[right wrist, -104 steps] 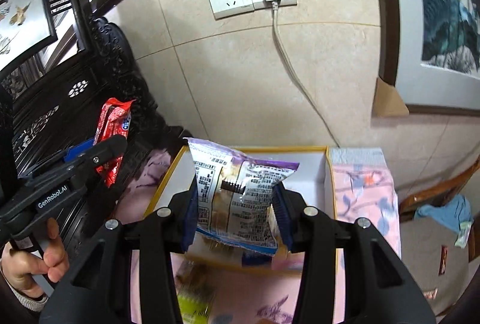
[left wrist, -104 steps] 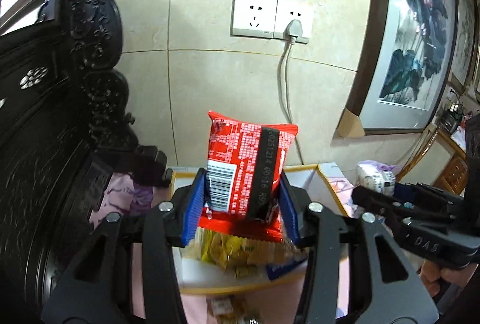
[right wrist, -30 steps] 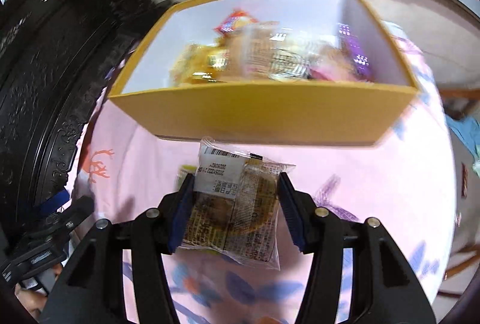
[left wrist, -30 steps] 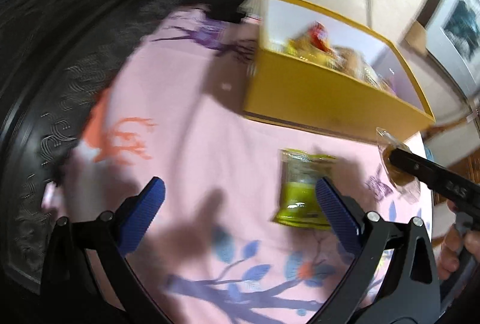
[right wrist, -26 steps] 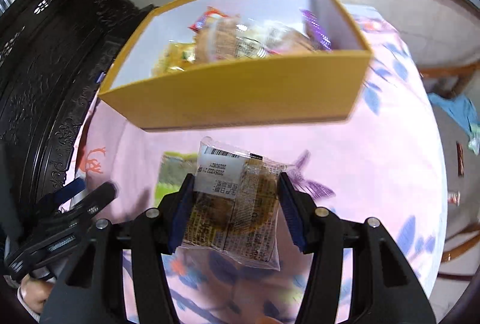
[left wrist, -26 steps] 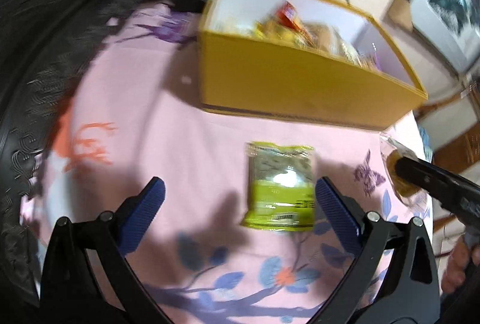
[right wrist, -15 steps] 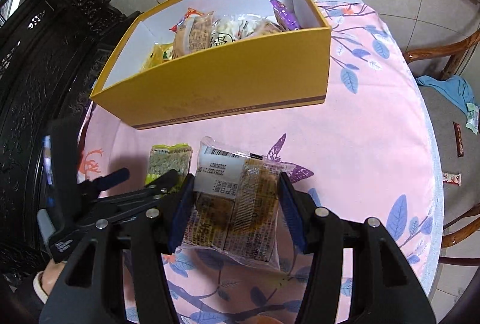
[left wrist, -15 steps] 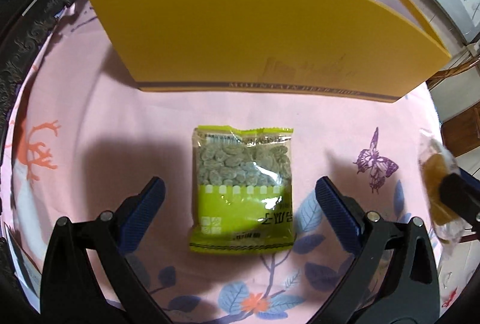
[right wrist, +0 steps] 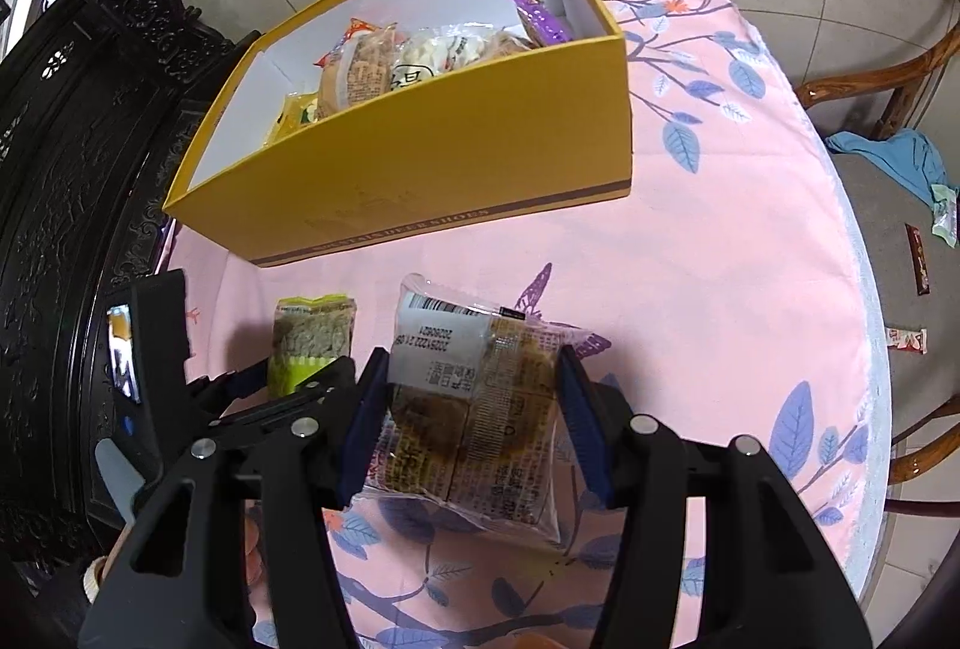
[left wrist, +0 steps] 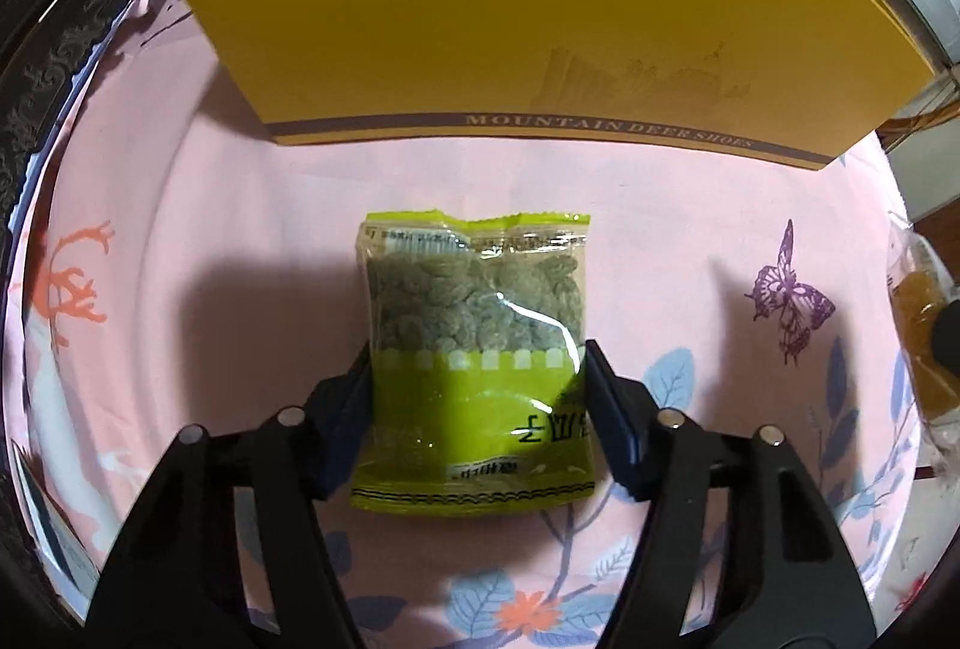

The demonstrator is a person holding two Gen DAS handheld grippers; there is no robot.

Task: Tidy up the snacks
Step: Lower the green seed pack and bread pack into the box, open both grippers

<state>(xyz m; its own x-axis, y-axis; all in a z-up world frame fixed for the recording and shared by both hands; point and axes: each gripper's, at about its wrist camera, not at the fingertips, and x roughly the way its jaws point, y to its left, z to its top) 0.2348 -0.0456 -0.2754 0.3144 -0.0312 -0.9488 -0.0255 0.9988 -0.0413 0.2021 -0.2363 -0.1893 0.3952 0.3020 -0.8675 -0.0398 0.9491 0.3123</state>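
A green snack packet (left wrist: 474,349) lies flat on the pink floral tablecloth (left wrist: 210,229), just in front of the yellow shoe box (left wrist: 510,18). My left gripper (left wrist: 478,355) points down over it. Its jaws are closing, and the blue pads touch both side edges of the packet's lower half. My right gripper (right wrist: 473,367) is shut on a clear packet of brown cake (right wrist: 474,409), held above the cloth to the right of the green packet (right wrist: 312,343). The box (right wrist: 450,156) holds several snack packets.
Dark carved wooden furniture (right wrist: 72,138) runs along the left side. The round table's edge curves down the right, with a wooden chair carrying blue cloth (right wrist: 888,156) beyond it. Small wrappers (right wrist: 906,340) lie on the floor there.
My left gripper came down over the green packet, and its wide jaws closed in onto the packet's sides. My right gripper kept the cake packet and drifted slightly back from the box.
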